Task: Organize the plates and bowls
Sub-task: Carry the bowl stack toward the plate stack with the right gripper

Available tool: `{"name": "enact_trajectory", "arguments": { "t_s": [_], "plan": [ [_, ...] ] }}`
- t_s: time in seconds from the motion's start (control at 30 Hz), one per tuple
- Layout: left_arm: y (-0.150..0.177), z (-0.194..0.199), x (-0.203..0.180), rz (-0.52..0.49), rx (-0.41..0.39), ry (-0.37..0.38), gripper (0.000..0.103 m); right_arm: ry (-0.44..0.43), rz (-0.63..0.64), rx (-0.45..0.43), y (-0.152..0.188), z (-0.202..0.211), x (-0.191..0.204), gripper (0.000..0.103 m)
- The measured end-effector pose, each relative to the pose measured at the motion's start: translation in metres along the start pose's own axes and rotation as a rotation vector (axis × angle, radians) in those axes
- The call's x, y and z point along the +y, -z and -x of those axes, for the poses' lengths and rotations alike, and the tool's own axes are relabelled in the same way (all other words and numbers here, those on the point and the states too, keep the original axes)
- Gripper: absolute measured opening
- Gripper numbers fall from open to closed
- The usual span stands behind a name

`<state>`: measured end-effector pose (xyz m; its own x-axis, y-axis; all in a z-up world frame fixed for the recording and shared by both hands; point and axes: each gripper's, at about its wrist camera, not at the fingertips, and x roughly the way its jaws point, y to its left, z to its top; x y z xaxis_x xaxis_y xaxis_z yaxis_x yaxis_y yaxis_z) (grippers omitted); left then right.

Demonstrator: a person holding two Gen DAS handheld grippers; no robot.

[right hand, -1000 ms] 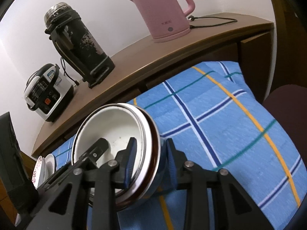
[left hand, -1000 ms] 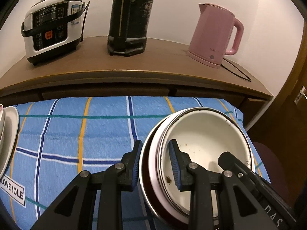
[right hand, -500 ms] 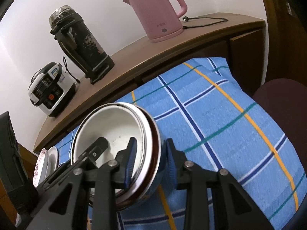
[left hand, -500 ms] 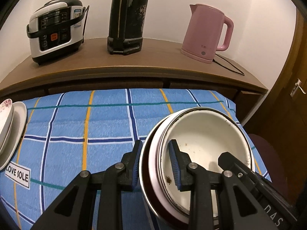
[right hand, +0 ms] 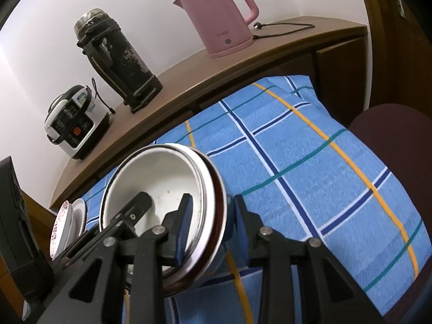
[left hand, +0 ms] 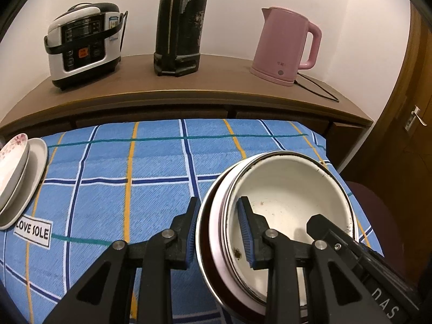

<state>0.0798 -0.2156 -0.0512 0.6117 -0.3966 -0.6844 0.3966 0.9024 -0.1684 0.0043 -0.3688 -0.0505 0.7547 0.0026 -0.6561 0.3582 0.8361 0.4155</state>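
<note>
Basically held up over the blue checked cloth, nested bowls pinched on opposite rims for balance. Left gripper clamped on near rim, right gripper likewise. Probably bound for plates far left.

Bowl stack over the cloth's right part, plates at its left edge, shelf behind the cloth, on it cooker left, flask middle, kettle right, chair right of the cloth.
</note>
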Motion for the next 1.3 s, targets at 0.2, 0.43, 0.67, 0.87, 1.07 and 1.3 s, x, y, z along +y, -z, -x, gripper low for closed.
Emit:
{"name": "enact_trajectory", "arguments": {
  "t_s": [0.2, 0.43, 0.67, 0.87, 1.07, 1.3],
  "plan": [
    [0.008, 0.01, 0.004, -0.003, -0.001, -0.009, 0.031, -0.008, 0.002, 0.006, 0.012, 0.006, 0.004, 0.031],
    [0.015, 0.022, 0.01, -0.005, -0.007, -0.011, 0.031, -0.01, 0.007, 0.011, 0.023, 0.014, 0.009, 0.031],
    [0.021, 0.035, 0.018, -0.001, -0.015, -0.02, 0.031, -0.015, 0.019, 0.011, 0.032, 0.022, 0.018, 0.031],
    [0.028, 0.044, 0.029, 0.009, -0.012, -0.035, 0.031, -0.024, 0.03, 0.024, 0.042, 0.025, 0.027, 0.031],
    [0.032, 0.054, 0.043, 0.022, -0.016, -0.05, 0.031, -0.034, 0.044, 0.039, 0.051, 0.024, 0.039, 0.031],
    [0.035, 0.064, 0.061, 0.041, -0.024, -0.077, 0.031, -0.055, 0.07, 0.051, 0.06, 0.024, 0.058, 0.031]
  ]
}}
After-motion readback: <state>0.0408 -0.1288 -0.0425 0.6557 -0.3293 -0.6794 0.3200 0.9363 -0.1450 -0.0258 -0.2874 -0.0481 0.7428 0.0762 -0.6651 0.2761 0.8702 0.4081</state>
